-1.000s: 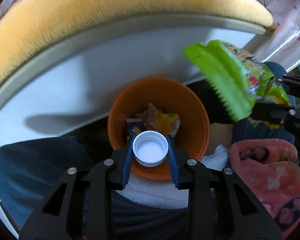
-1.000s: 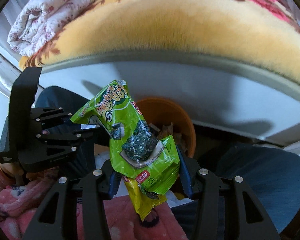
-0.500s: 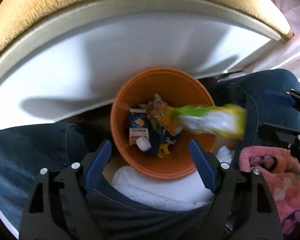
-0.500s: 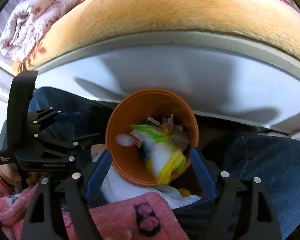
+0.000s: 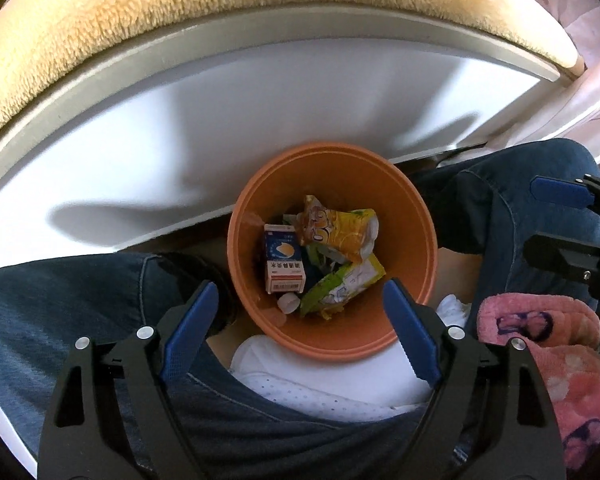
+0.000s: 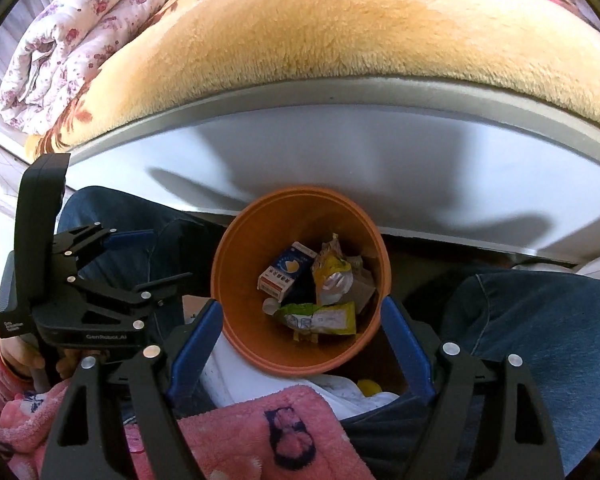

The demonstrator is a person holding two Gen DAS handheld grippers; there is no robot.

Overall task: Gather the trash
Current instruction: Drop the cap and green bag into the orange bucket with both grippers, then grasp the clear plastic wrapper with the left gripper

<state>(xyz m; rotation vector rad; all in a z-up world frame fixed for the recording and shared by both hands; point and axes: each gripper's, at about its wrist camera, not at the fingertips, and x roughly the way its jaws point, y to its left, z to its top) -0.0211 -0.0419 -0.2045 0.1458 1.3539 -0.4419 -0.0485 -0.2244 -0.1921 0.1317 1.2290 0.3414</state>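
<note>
While both the left gripper (image 5: 300, 312) and right gripper (image 6: 302, 324) hang released and empty above the bin (image 5: 332, 344), lift them straight up, avoiding its rim.

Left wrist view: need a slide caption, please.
Open left gripper above orange bin holding milk carton and wrappers.

Tan plush blanket (image 6: 340, 40): spread over the top of the bed, pile visible, red floral print at its far edge. White bed frame side panel (image 5: 180, 152): runs beneath a grey ledge, shadows across it. Folded floral quilt (image 6: 68, 36): white with small red flowers, lying on the blanket's left end. Blue jeans (image 5: 60, 312): two legs, either side of centre. Pink fleece sleeve (image 6: 260, 432): dark printed figures.
</note>
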